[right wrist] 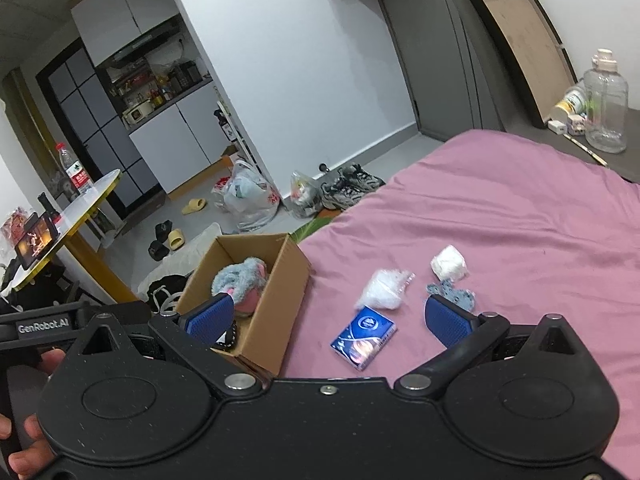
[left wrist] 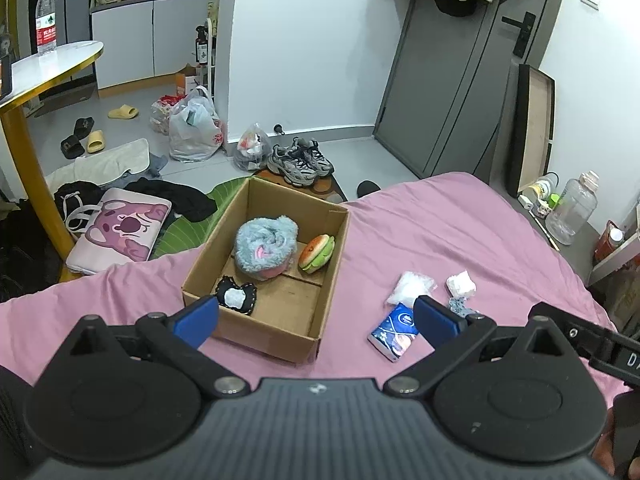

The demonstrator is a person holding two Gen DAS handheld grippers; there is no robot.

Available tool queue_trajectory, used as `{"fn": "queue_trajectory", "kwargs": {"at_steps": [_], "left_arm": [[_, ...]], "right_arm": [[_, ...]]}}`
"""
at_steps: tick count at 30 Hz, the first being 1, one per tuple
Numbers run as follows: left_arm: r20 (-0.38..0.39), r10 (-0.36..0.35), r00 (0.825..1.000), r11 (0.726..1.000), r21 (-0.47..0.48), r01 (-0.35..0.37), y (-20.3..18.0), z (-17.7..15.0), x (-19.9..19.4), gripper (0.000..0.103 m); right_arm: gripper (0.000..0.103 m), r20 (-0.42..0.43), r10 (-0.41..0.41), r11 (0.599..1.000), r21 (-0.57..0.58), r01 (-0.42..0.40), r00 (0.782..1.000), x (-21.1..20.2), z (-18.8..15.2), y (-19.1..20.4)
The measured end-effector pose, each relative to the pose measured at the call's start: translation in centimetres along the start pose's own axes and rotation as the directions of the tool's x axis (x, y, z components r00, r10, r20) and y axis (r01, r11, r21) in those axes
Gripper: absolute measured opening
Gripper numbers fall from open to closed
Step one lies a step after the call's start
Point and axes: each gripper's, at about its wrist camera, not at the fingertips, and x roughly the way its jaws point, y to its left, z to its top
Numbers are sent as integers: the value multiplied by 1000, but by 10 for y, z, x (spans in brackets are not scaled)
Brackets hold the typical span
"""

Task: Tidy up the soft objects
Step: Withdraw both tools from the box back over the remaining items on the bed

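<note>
A cardboard box (left wrist: 334, 248) (right wrist: 276, 300) sits on the pink bed. Inside it lie a fluffy blue and pink plush (left wrist: 264, 248) (right wrist: 240, 278), a burger plush (left wrist: 317, 254) and a black frilly pad with a white middle (left wrist: 236, 296). Right of the box on the sheet lie a blue tissue pack (left wrist: 394, 334) (right wrist: 364, 336), a clear bag of white stuffing (left wrist: 410, 288) (right wrist: 384, 290), a white wad (left wrist: 461, 284) (right wrist: 448, 263) and a small blue knit piece (left wrist: 460, 307) (right wrist: 452, 294). My left gripper (left wrist: 316, 322) is open above the box's near wall. My right gripper (right wrist: 328, 316) is open over the tissue pack, holding nothing.
The bed's pink sheet (left wrist: 460, 232) stretches right and back. On the floor beyond are sneakers (left wrist: 300, 160), plastic bags (left wrist: 196, 128), slippers, clothes and a pink cushion (left wrist: 120, 232). A yellow-legged round table (left wrist: 52, 64) holds a water bottle. A large clear jug (left wrist: 572, 208) stands right of the bed.
</note>
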Motion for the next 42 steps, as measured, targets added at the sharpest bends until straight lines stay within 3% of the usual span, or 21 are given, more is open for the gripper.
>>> {"fn": "queue_trajectory", "kwargs": {"at_steps": [16, 24, 34, 42], "left_arm": [[-29, -54, 998, 998, 33, 55, -25, -10, 14, 102], [-50, -91, 995, 994, 60, 94, -40, -15, 34, 100], [-87, -125, 988, 988, 84, 132, -65, -14, 74, 96], [-137, -128, 982, 986, 94, 141, -73, -20, 107, 89]], "right_arm": [[103, -33, -93, 990, 103, 96, 995, 6, -8, -33], [103, -68, -96, 951, 288, 112, 993, 19, -12, -65], [103, -87, -117, 903, 405, 143, 989, 42, -8, -84], [103, -107, -104, 896, 421, 140, 989, 67, -8, -84]]}}
